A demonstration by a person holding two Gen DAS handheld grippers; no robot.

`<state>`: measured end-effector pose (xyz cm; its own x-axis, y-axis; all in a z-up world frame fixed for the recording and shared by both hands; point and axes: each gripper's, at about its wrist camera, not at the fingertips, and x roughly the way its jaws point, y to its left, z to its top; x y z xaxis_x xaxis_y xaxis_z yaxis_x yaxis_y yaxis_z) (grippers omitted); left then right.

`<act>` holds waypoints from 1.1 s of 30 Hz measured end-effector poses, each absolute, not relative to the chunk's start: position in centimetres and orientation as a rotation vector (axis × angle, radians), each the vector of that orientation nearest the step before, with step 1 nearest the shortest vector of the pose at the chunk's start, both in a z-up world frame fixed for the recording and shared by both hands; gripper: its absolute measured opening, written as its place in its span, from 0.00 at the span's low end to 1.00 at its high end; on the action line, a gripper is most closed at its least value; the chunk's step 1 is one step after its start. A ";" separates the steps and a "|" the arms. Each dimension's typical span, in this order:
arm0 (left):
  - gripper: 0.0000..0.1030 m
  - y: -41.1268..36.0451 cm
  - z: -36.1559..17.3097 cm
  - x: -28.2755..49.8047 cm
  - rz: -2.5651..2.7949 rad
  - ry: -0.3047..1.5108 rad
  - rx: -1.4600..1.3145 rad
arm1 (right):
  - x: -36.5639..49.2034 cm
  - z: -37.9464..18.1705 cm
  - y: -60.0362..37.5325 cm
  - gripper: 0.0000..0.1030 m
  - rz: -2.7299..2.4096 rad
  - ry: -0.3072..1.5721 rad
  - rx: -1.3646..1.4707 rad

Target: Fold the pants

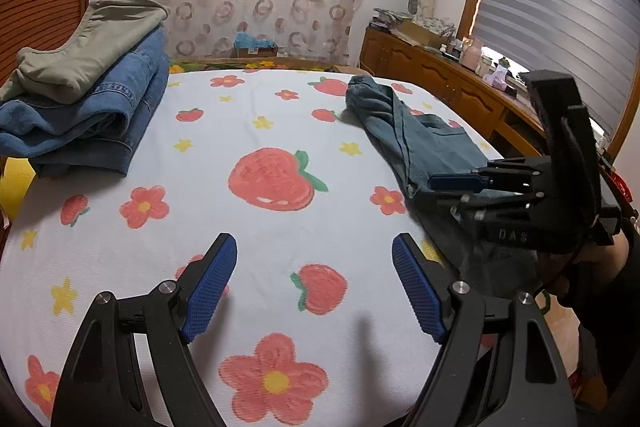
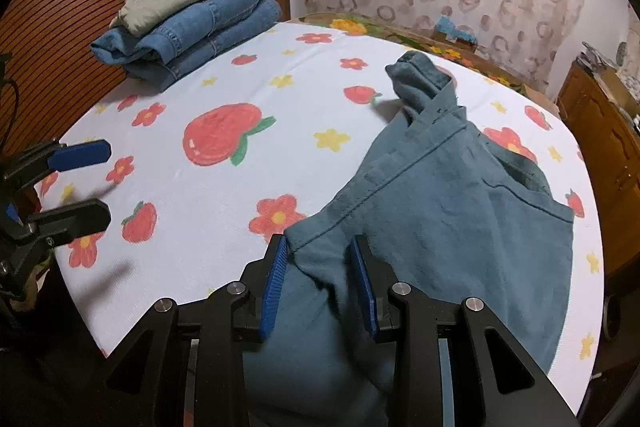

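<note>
Teal pants (image 2: 460,195) lie crumpled on the right side of the strawberry-print bed cover (image 2: 224,195); one end reaches toward the far edge and the near part hangs off the front. My right gripper (image 2: 319,241) is shut on a bunched seam edge of the pants near the front of the bed. In the left wrist view the same gripper (image 1: 426,191) pinches the pants (image 1: 424,143) from the right. My left gripper (image 1: 314,243) hovers open over bare cover, left of the pants, holding nothing. The right wrist view shows it (image 2: 109,183) at the far left.
A stack of folded clothes (image 1: 92,99), blue jeans under a green garment, sits at the far left corner of the bed. A wooden dresser (image 1: 440,79) with clutter runs along the right side under a blinded window. A slatted wooden door (image 2: 60,27) stands behind the stack.
</note>
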<state>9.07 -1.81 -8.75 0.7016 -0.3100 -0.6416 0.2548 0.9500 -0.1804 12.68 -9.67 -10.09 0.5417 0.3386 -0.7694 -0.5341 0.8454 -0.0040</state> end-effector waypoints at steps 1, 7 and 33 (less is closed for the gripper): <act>0.78 -1.8 -8.8 9.0 -0.315 0.728 -0.078 | 12.6 -9.9 -9.8 0.18 0.524 0.846 -0.245; 0.78 -2.2 -8.8 8.9 -0.321 0.731 -0.070 | 12.3 -8.6 -10.8 0.07 0.526 0.797 -0.184; 0.78 -3.2 -9.0 8.8 -0.337 0.735 -0.043 | 17.1 -6.2 -18.0 0.07 0.256 0.750 -0.220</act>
<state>8.81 -3.22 -9.03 0.6904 -0.3158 -0.6509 0.2861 0.9455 -0.1552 17.05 -17.97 -6.17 0.7035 0.1498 -0.6948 -0.3057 0.9462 -0.1056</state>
